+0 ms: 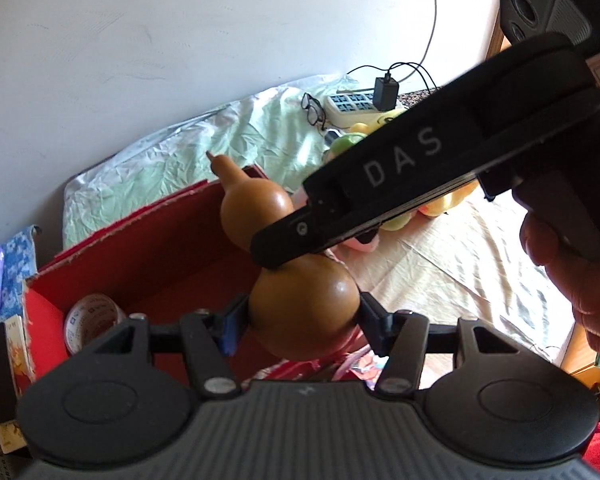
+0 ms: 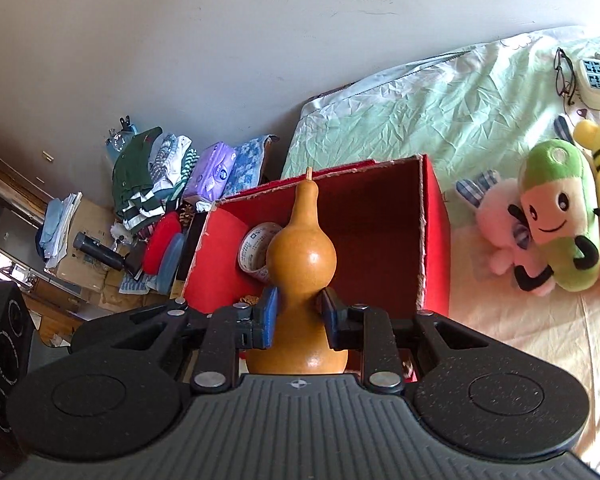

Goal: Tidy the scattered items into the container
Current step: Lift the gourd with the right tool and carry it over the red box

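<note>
Both grippers pinch 1 gourd (image 2: 302, 264) over the red box (image 2: 434, 240), likely steadying it for the drop inside. The right gripper (image 2: 299, 318) clamps its waist; the left gripper (image 1: 300, 320) squeezes the lower bulb. A tape roll (image 2: 256, 254) already lies inside the box. The gourd hides much of the box floor.
</note>
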Tool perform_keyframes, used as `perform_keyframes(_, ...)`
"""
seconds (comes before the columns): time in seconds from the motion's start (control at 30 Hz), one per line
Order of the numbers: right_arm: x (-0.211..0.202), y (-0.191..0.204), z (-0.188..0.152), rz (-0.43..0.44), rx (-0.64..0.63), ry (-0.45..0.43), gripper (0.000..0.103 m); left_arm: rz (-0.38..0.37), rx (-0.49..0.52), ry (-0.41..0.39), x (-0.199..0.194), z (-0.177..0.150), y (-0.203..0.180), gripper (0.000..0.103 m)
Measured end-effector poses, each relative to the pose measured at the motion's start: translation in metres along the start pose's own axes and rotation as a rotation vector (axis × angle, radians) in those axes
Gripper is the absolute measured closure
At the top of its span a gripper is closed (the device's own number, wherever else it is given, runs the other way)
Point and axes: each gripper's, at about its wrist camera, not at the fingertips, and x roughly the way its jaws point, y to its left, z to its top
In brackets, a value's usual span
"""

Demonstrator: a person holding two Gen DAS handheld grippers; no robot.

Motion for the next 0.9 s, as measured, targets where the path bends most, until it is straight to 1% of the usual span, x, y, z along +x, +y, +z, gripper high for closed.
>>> perform_keyframes(0.1, 0.019, 0.010, 0.009, -0.010, -0.004, 0.000, 0.077, 0.005, -0.008, 0.007, 0.006, 0.007, 0.021, 0.045)
perform_keyframes(0.17, 0.035, 0.016, 0.016, -0.025, -0.005, 0.013, 0.078, -0.002, -0.017, 0.025, 0.013, 0.009, 0.037, 0.045)
perform_keyframes(0.27, 0.064, 0.021, 0.022, -0.056, -0.007, 0.046, 0.078, -0.031, -0.039, 0.063, 0.032, 0.008, 0.062, 0.045)
perform_keyframes(0.4, 0.101, 0.019, 0.028, -0.078, 0.019, 0.109, 0.079, -0.060, -0.059, 0.129, 0.055, -0.003, 0.090, 0.045)
perform_keyframes(0.57, 0.135, 0.018, 0.028, -0.098, 0.054, 0.179, 0.079, -0.066, -0.065, 0.205, 0.079, -0.015, 0.111, 0.045)
perform_keyframes(0.73, 0.156, 0.019, 0.025, -0.122, 0.056, 0.228, 0.081, -0.073, -0.076, 0.261, 0.094, -0.025, 0.124, 0.045)
perform_keyframes(0.9, 0.174, 0.019, 0.025, -0.127, 0.055, 0.276, 0.081, -0.077, -0.106, 0.315, 0.104, -0.032, 0.135, 0.045)
